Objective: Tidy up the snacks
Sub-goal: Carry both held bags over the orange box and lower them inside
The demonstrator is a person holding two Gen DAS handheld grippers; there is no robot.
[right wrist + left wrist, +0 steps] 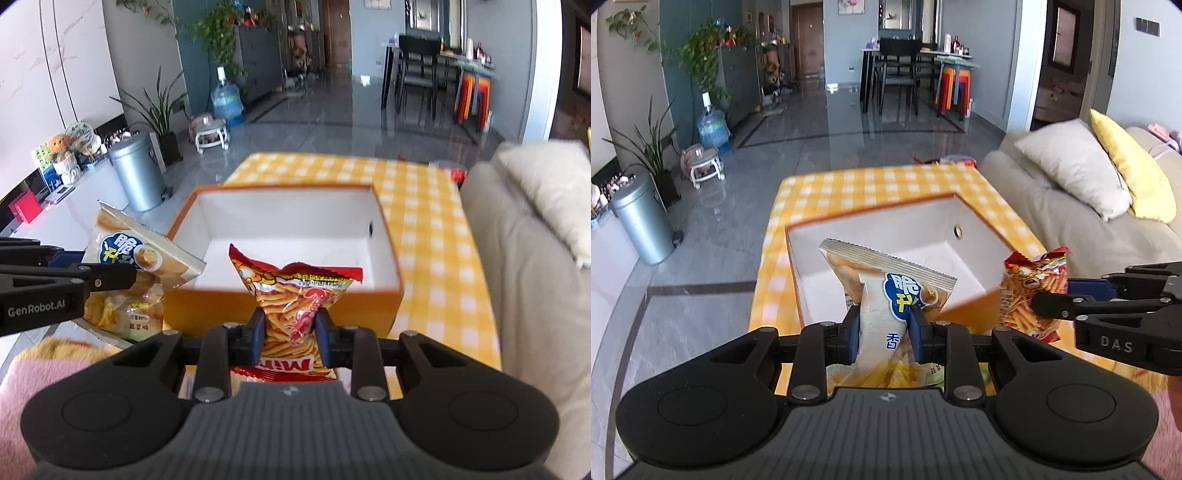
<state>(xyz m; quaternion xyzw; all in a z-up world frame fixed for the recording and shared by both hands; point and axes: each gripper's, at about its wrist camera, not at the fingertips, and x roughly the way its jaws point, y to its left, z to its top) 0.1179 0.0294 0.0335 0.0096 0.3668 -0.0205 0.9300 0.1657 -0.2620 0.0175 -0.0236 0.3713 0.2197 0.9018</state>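
Note:
My left gripper (884, 330) is shut on a white and yellow chip bag (886, 291) and holds it above the near left edge of an orange box with a white inside (923, 229). My right gripper (290, 334) is shut on a red bag of shrimp sticks (295, 295) and holds it above the near edge of the same box (295, 218). The box looks empty. The red bag (1030, 291) shows at the right of the left wrist view, and the chip bag (136, 273) at the left of the right wrist view.
The box stands on a table with a yellow checked cloth (849, 184). A beige sofa with a white cushion (1075, 170) and a yellow one runs along the right. More snack packets (945, 160) lie past the table's far edge. A metal bin (642, 225) stands on the floor at left.

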